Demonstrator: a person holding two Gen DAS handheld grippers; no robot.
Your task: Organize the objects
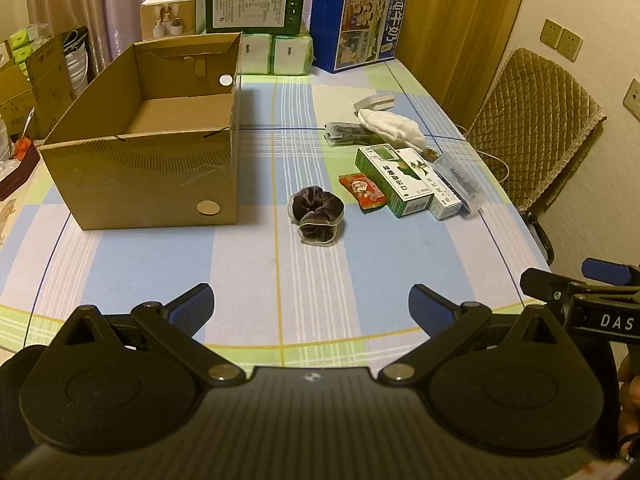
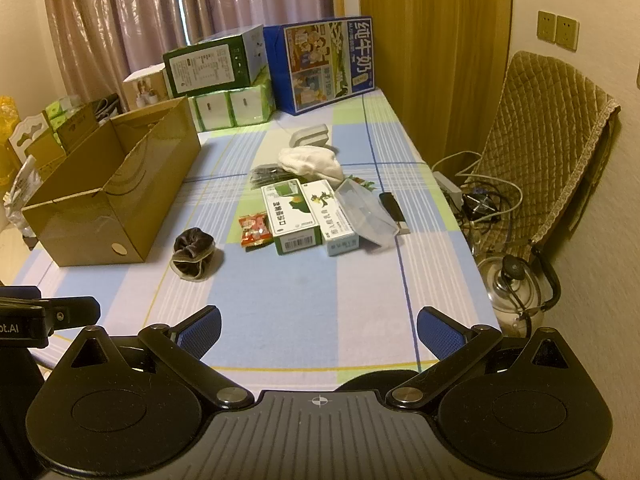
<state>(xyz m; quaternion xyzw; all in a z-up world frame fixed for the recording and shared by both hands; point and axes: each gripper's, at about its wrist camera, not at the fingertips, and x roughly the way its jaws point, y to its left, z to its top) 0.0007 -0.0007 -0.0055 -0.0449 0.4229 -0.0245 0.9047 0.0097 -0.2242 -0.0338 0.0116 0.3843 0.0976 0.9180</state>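
An empty cardboard box [image 1: 140, 184] [image 2: 104, 216] stands open on the left of the checked tablecloth. A dark velvet scrunchie [image 1: 317, 216] [image 2: 193, 253] lies just right of it. Further right sit a red snack packet [image 1: 362, 191] [image 2: 254, 229], a green-and-white carton [image 1: 394, 180] [image 2: 291, 216], a pale carton [image 2: 330, 216], a clear plastic case [image 1: 460, 182] [image 2: 366, 212], a white cloth [image 1: 390, 124] [image 2: 310, 162] and a dark packet [image 1: 344, 133]. My left gripper [image 1: 311, 310] and right gripper [image 2: 319, 330] hover open over the table's near edge, both empty.
Large cartons [image 1: 254, 6] [image 2: 328, 60] and tissue packs [image 1: 276, 54] line the table's far end. A padded chair [image 2: 556, 148], tangled cables [image 2: 480, 204] and a glass kettle [image 2: 512, 284] sit off the right edge. More boxes [image 1: 24, 72] stand left of the table.
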